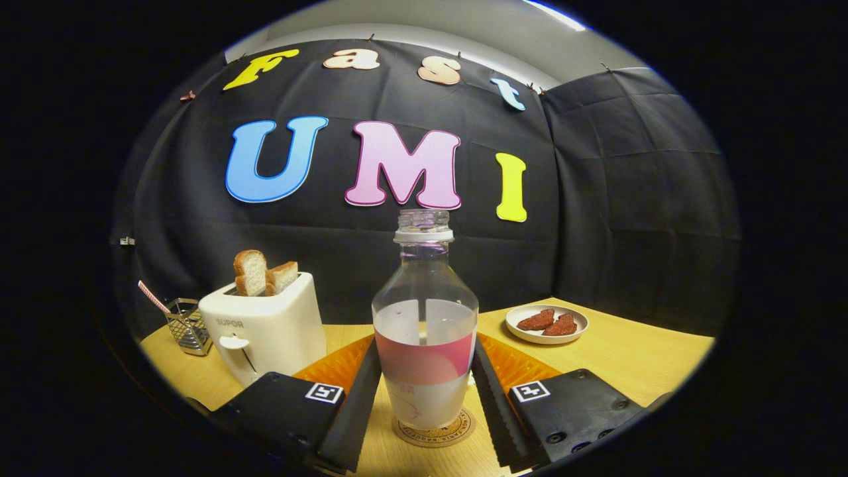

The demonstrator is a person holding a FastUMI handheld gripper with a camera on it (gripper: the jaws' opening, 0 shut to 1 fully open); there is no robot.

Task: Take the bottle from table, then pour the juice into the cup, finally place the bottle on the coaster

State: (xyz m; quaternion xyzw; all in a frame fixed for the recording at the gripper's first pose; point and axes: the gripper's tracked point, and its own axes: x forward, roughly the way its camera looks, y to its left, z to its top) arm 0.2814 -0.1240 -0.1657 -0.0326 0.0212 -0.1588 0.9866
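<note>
Your wooden table [629,351] carries everything, seen along the fingers from low down.

Largest item: the white toaster [265,328], at about 10 o'clock from the bottle, with two bread slices [262,273] standing out of its slots.

The bottle [424,318] stands upright and uncapped, directly ahead at 12 o'clock between your fingers. It is clear plastic with a pink label band and holds pale, whitish juice up to about shoulder height. Its base sits on the round coaster [435,429], which lies between the fingers on the table.

Your gripper [424,391] brackets the bottle: the left finger lies along the label at 9 o'clock of the bottle and the right finger at 3 o'clock. Both appear to touch the bottle's sides, but you cannot tell from this view whether they are pressing it or merely resting alongside.

An orange ribbed item [517,361], possibly a mat or dish, lies just behind the bottle, showing on both sides of it.

A white plate [547,324] with two reddish-brown pieces of food [548,322] sits at 2 o'clock, beyond the right finger.

A small wire basket [187,326] with a striped straw [154,297] stands at 9 o'clock, left of the toaster.
</note>
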